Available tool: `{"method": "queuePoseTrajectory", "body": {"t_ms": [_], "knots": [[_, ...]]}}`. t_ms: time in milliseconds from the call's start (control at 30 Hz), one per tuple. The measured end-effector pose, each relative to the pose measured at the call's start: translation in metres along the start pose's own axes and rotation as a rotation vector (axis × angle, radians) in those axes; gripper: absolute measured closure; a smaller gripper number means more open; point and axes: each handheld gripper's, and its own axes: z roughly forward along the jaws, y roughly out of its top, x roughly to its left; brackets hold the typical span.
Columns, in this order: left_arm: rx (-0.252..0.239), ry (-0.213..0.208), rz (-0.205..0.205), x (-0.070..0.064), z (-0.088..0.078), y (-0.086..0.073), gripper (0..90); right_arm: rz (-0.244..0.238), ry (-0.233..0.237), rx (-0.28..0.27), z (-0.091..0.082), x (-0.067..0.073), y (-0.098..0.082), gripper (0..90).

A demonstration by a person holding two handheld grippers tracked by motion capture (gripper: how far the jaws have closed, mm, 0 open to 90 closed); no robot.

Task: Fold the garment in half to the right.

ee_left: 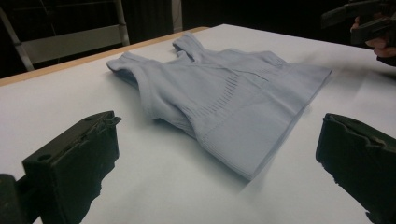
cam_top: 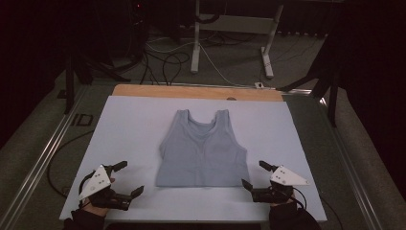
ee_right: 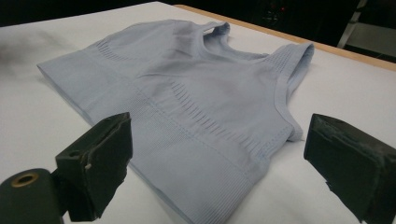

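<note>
Both grippers, left and right, low in frame, jaws wide, empty. Top flat at centre of sheet. Risk: pinching one layer only, or dragging hem into wrinkles.

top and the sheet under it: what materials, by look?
Crop top: pale blue stretch knit, matte, probably seamless; ribbed bands show across the chest and hem in both gripper views. White sheet: smooth, matte and flat, paper or thin plastic, can't tell which. Tabletop: looks like wood or laminate, a tan strip showing past the sheet's far edge.
</note>
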Motion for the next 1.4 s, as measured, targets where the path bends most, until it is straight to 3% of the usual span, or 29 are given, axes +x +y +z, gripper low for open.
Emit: {"method": "queuePoseTrajectory", "body": {"t_ms": [267,767,933,1400], "knots": [[-0.001,-0.005,0.005,-0.001,0.0,0.001,0.0,-0.017,-0.003,0.025,0.003,0.0,-0.002,7.9],[-0.008,-0.016,0.014,-0.002,0.0,0.003,0.0,-0.006,-0.002,0.011,0.001,0.002,0.003,7.9],[-0.018,-0.019,-0.007,-0.001,0.0,0.006,0.0,-0.001,-0.006,0.008,0.001,0.003,0.007,8.0],[0.001,-0.079,-0.008,-0.005,0.005,0.034,0.0,-0.034,0.022,-0.011,0.004,0.005,0.05,8.0]]}}
